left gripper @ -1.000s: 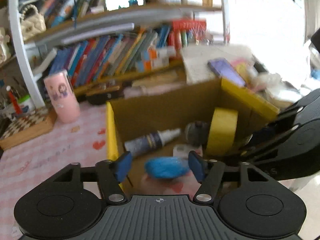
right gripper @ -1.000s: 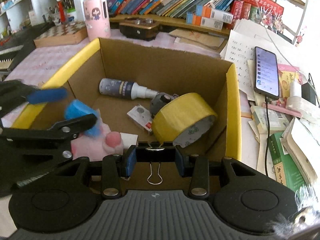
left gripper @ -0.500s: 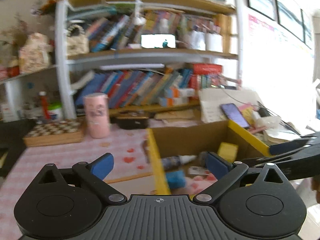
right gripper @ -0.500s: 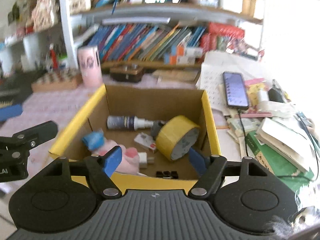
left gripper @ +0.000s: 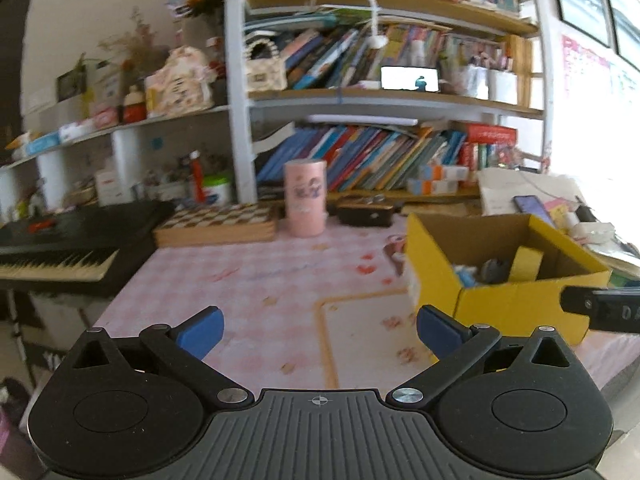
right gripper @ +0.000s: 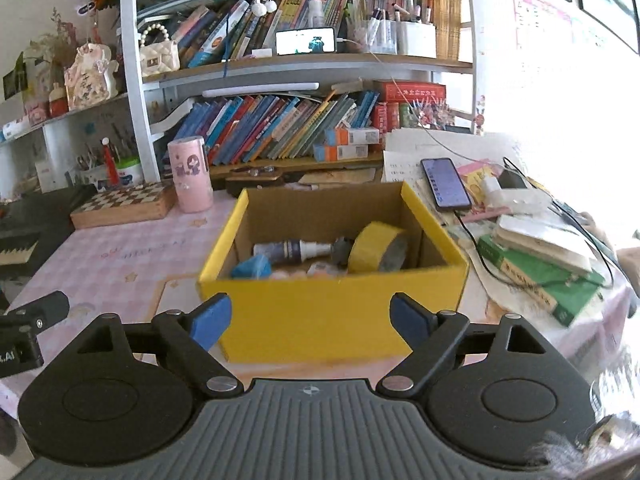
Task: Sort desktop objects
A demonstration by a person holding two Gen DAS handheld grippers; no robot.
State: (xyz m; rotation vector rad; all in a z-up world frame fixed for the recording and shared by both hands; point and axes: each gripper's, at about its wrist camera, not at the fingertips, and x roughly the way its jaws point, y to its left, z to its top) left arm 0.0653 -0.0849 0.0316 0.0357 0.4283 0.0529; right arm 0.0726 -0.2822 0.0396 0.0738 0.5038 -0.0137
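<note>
On the pink checked tablecloth (left gripper: pixel 256 280) sits the yellow box (right gripper: pixel 340 316), holding tape roll (right gripper: pixel 376 246), spray bottle (right gripper: pixel 296 249) and blue object (right gripper: pixel 252 267). Left gripper (left gripper: pixel 318 330) hangs over bare cloth left of the box's corner, jaws wide apart, empty. Right gripper (right gripper: pixel 310 318) faces the box's near wall, jaws spread, empty. Pink cup (right gripper: pixel 191 176) and chessboard (right gripper: pixel 122 200) stand behind; books (right gripper: pixel 536 264) crowd the right edge.

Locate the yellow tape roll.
In the right wrist view, the yellow tape roll leans in the right half of the yellow box, just right of the spray bottle.
</note>
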